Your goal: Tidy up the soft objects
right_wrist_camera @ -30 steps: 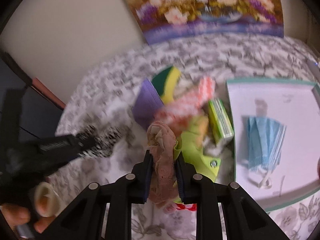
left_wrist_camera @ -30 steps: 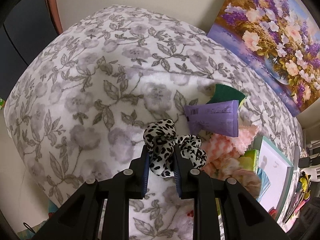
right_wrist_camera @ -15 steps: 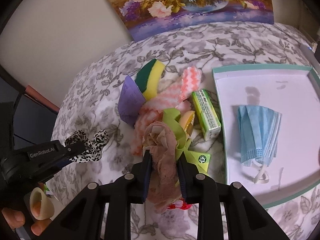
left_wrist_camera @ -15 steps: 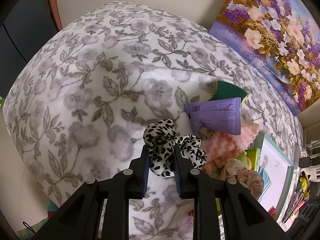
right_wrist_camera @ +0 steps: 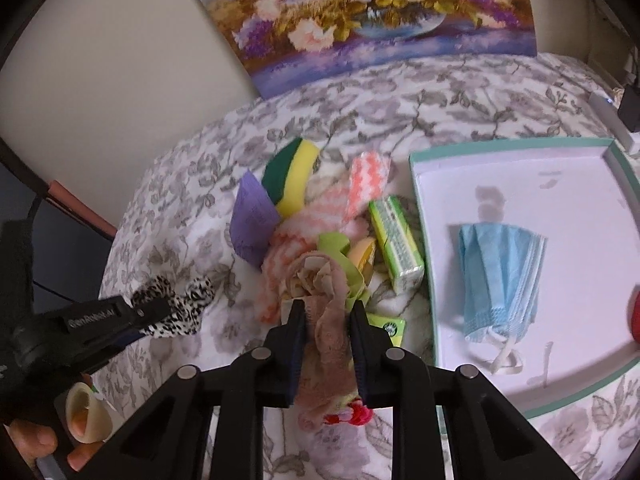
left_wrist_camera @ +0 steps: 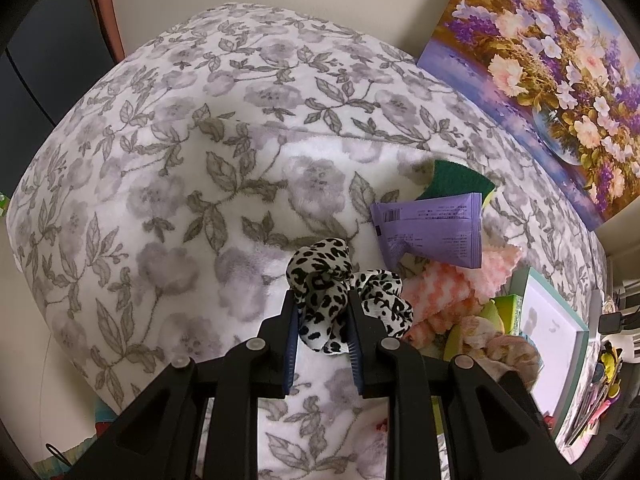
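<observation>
Leopard-print fabric, a black-and-white scrunchie (left_wrist_camera: 332, 300), is clamped between the pads of the left gripper (left_wrist_camera: 322, 316), held just above the flowered bedspread (left_wrist_camera: 160, 184) toward its left edge. The right gripper (right_wrist_camera: 328, 328) is clenched on a beige lacy scrunchie (right_wrist_camera: 320, 292); its jaws have just eased a little and tightened again with the cloth still between them. That one hangs over the heap in the middle of the bed: a pink-and-white zigzag cloth (right_wrist_camera: 360, 184), a lime-green scrap (right_wrist_camera: 340, 248), a purple sachet (right_wrist_camera: 252, 220), a green-and-yellow sponge (right_wrist_camera: 292, 172) and a green tissue packet (right_wrist_camera: 394, 248). Just right of the heap sits a teal-rimmed white tray (right_wrist_camera: 424, 208) with a blue face mask (right_wrist_camera: 500, 272) lying in it. A flower painting (right_wrist_camera: 360, 12) leans against the wall at the far edge.
</observation>
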### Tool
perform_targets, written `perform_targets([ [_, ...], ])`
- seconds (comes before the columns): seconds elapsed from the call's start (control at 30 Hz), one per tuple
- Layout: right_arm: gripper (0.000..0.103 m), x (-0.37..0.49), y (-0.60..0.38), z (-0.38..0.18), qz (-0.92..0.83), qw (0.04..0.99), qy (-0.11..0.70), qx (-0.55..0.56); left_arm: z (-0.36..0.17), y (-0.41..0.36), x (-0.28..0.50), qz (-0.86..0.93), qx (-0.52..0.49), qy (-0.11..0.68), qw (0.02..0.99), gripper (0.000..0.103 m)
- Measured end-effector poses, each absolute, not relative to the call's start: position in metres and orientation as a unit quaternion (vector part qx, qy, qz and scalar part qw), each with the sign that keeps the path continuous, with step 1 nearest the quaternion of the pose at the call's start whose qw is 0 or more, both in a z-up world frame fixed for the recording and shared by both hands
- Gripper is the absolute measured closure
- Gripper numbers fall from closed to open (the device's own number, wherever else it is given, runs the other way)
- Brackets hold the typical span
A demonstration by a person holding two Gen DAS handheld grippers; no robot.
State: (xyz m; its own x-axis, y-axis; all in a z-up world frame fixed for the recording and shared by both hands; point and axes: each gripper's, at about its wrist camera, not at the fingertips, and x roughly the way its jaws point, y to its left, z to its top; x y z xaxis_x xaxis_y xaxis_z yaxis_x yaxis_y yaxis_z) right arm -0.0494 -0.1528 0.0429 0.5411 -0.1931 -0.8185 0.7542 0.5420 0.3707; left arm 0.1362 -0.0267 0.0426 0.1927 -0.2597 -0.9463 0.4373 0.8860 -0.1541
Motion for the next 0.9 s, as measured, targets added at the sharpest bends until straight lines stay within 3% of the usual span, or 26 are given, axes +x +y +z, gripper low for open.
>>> perform_targets([
  [0.73,0.082,-0.081,-0.149,0.112,-0.275,0.85,0.254,0.372,0.055,-0.03,0.129,-0.239,0.08,0.577,0.777,0.08],
  [0.9,0.082,-0.075,-0.15,0.101,-0.275,0.842,0.279,0.371,0.055,-0.031,0.128,-0.239,0.083,0.577,0.776,0.08],
])
